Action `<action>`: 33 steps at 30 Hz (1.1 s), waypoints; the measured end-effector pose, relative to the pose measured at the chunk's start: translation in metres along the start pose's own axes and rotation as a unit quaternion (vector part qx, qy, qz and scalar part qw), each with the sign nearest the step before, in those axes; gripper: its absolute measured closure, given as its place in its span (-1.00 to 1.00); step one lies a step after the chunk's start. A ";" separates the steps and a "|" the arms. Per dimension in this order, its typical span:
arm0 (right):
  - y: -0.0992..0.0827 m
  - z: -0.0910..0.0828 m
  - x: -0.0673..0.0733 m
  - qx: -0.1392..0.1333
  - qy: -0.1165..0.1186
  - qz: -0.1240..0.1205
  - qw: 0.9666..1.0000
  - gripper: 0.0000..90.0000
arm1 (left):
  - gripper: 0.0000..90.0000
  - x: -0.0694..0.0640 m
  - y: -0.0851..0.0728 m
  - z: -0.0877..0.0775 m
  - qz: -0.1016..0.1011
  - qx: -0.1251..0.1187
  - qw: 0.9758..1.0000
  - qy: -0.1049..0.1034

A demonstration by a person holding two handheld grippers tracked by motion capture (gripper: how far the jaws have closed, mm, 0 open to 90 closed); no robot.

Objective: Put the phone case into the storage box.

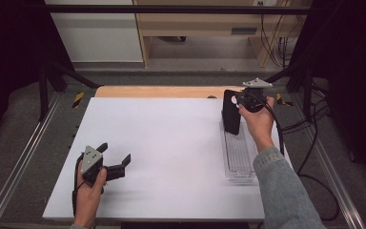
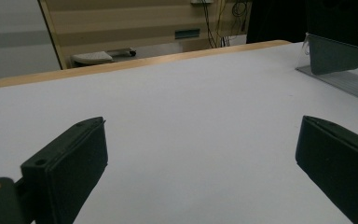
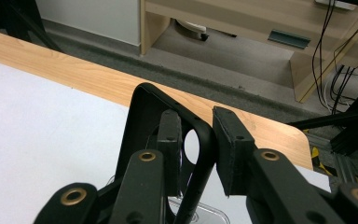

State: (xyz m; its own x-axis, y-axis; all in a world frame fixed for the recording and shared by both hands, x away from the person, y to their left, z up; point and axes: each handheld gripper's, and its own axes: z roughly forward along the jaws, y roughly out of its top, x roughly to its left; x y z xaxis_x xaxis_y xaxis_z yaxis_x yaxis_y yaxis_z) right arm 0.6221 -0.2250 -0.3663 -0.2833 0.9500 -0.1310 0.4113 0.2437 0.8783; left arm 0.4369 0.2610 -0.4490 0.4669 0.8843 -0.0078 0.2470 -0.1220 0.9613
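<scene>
I am clamping my right gripper [image 1: 240, 101] on the top edge of a black phone case [image 1: 230, 117], holding it upright at the upper right of the high frame, over the far end of a clear tray [image 1: 238, 157]. My left gripper [image 1: 116, 156] is resting at lower left on the white table [image 1: 171, 143], jaws wide apart, gripping nothing

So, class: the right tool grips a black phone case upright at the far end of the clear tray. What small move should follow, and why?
Probably lift the black phone case slightly, clear of the clear tray. The right tool is clamped on its wall, one pad inside and one outside, so the grip seems set. The left tool rests open on the white table.
</scene>
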 end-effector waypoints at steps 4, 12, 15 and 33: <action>0.000 0.000 0.000 0.000 0.000 -0.001 1.000 0.63 | -0.95 0.000 0.000 0.000 0.001 0.001 1.000 -0.001; 0.001 0.000 0.000 0.001 0.000 -0.003 1.000 0.63 | -0.95 0.000 0.000 0.000 0.000 0.000 1.000 -0.001; 0.001 0.001 0.000 0.001 -0.001 -0.001 1.000 0.63 | -0.95 0.000 0.000 0.000 0.000 0.000 1.000 -0.001; 0.001 0.006 0.001 -0.001 0.002 0.002 1.000 0.54 | -0.95 -0.001 0.000 0.000 0.000 0.001 1.000 -0.006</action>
State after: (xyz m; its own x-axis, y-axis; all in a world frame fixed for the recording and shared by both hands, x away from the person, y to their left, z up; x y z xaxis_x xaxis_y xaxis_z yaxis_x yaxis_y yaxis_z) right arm 0.6277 -0.2221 -0.3682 -0.2853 0.9503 -0.1248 0.4117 0.2391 0.8794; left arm 0.4365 0.2597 -0.4489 0.4772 0.8787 -0.0106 0.2483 -0.1232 0.9608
